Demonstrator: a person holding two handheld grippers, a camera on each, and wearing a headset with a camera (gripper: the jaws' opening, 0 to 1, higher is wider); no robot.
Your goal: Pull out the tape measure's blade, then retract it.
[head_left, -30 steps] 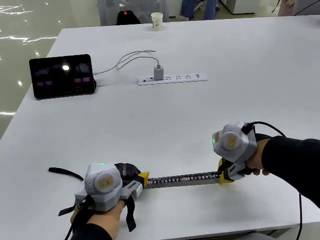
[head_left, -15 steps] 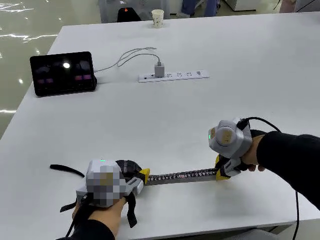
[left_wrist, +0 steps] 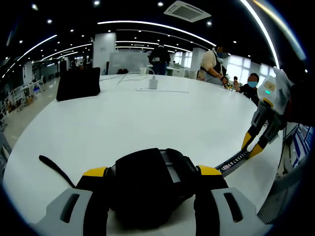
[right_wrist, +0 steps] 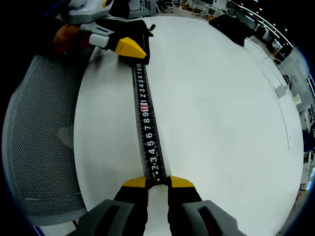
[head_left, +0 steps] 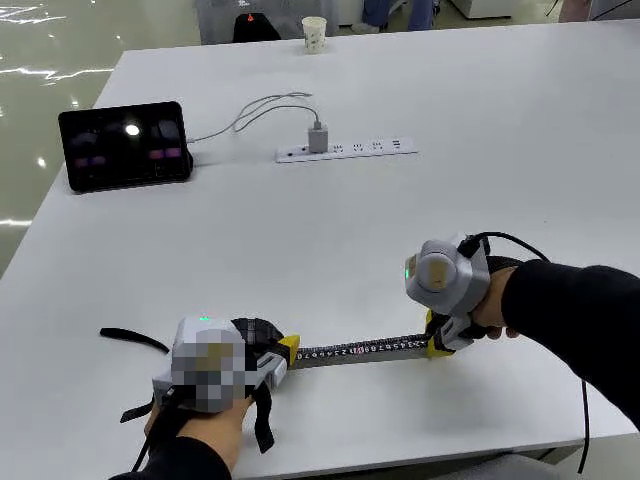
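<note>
Seen from above, the tape measure [head_left: 255,338] sits near the front edge of the white table [head_left: 400,230]. It is clamped between the yellow-tipped jaws of the left gripper [head_left: 283,356]. Its blade [head_left: 360,350] runs flat along the tabletop to the right gripper [head_left: 437,346], whose jaws are pinched shut on the blade's far end. The right gripper view adds what the head view is too far off to give: the printed numbers along the blade, one marked in red, and a grey mesh chair [right_wrist: 44,147] beside the table edge. In the left gripper view the tape measure is wedged across the gap between the jaws, hiding where the blade leaves it, and a black strap [left_wrist: 54,167] trails off over the table. Farther back are a dark tablet [head_left: 125,145], a power strip [head_left: 345,150] with a charger [head_left: 317,138] plugged in, and a paper cup [head_left: 314,33]. The hook at the blade's tip is buried between the right jaws, so I can't make it out.
</note>
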